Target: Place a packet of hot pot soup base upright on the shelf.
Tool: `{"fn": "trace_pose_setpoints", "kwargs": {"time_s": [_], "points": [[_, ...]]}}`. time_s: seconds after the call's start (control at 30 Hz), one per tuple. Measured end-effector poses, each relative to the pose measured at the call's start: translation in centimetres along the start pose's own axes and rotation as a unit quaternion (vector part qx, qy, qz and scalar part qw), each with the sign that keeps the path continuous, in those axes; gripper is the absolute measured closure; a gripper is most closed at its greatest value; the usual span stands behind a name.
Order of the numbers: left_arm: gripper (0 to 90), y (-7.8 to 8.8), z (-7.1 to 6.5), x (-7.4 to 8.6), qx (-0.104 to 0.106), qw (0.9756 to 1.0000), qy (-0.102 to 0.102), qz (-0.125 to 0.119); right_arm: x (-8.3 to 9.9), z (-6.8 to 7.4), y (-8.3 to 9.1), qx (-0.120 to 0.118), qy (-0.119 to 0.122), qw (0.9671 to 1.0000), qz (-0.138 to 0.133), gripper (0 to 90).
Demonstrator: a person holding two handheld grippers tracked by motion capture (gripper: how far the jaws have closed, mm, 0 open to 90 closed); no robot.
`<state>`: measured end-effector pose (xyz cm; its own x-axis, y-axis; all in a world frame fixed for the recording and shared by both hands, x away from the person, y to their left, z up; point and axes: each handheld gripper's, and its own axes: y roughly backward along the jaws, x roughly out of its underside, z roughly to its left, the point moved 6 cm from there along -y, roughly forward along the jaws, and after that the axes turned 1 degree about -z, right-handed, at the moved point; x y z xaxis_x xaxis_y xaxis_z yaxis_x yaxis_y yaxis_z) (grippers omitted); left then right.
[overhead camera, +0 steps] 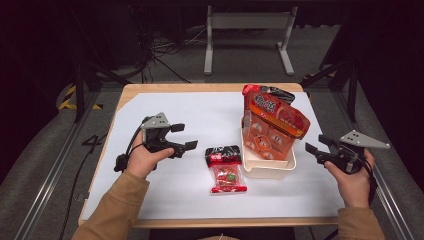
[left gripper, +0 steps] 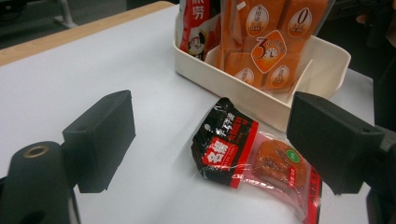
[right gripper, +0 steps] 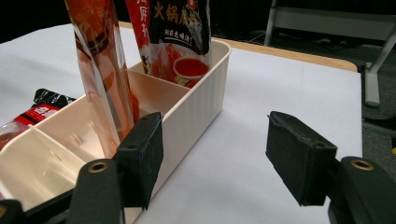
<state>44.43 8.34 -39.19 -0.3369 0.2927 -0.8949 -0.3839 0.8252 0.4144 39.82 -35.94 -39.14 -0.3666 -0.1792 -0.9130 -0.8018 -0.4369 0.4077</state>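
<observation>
left gripper (overhead camera: 184,136): jaws apart, empty, aimed at snack packet (overhead camera: 226,169)
right gripper (overhead camera: 318,144): jaws apart, empty, beside cream bin (overhead camera: 267,167)
both: held above counter (overhead camera: 165,190)

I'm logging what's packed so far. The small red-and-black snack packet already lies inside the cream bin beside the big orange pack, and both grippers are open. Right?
Not quite. The small red-and-black snack packet lies flat on the white table cover, outside the cream bin and close to its wall, as the high view shows. The big orange pack does stand in the bin, and the left gripper and right gripper are both open.
</observation>
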Motion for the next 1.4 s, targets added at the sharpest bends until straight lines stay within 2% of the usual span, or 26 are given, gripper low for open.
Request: {"fn": "trace_pose_setpoints", "kwargs": {"time_s": [0.1, 0.13, 0.33, 0.37, 0.43, 0.53, 0.7, 0.83, 1.0, 1.27, 1.4], "points": [[15.6, -0.8, 0.1, 0.0, 0.003, 1.0000, -0.004, 0.006, 0.0, 0.0, -0.1, 0.000, 0.000, 1.0000, 0.000, 36.7], [15.6, -1.1, 0.0, 0.1, 0.008, 0.9999, 0.003, 0.008, 0.0, 0.0, -0.1, 0.000, 0.000, 1.0000, 0.001, 36.6], [14.4, -2.8, 0.1, 0.1, 0.012, 0.9998, 0.009, 0.008, 0.3, 0.0, -0.4, 0.000, 0.002, 1.0000, 0.007, 36.6], [14.4, -3.2, 0.0, 0.1, 0.013, 0.9997, 0.018, 0.008, 0.3, 0.1, -0.4, -0.001, 0.001, 1.0000, 0.009, 36.5], [14.7, -3.7, 0.1, 0.2, 0.012, 0.9996, 0.022, 0.012, 0.3, 0.1, -0.5, -0.001, 0.003, 1.0000, 0.008, 36.4], [17.6, -4.5, 0.1, 0.4, 0.023, 0.9992, 0.030, 0.014, 0.3, 0.1, -0.5, -0.002, 0.004, 1.0000, 0.007, 36.5], [21.2, -5.6, 0.3, 0.8, 0.026, 0.9987, 0.038, 0.022, 0.4, 0.1, -0.6, -0.002, 0.005, 0.9999, 0.009, 36.5], [24.7, -6.3, 0.6, 1.3, 0.027, 0.9987, 0.032, 0.028, 0.4, 0.1, -0.6, -0.002, 0.005, 0.9999, 0.009, 36.5], [27.7, -6.7, 0.8, 1.7, 0.038, 0.9982, 0.037, 0.030, 0.5, 0.2, -0.8, -0.005, 0.005, 0.9999, 0.010, 36.7], [34.5, -8.0, 0.4, 2.9, 0.049, 0.9966, 0.025, 0.061, 0.5, 0.5, -0.9, -0.008, 0.006, 0.9999, 0.012, 36.9], [34.8, -8.5, 0.4, 3.4, 0.058, 0.9954, 0.034, 0.069, 0.7, 0.6, -1.2, -0.010, 0.006, 0.9998, 0.016, 36.9]]}}
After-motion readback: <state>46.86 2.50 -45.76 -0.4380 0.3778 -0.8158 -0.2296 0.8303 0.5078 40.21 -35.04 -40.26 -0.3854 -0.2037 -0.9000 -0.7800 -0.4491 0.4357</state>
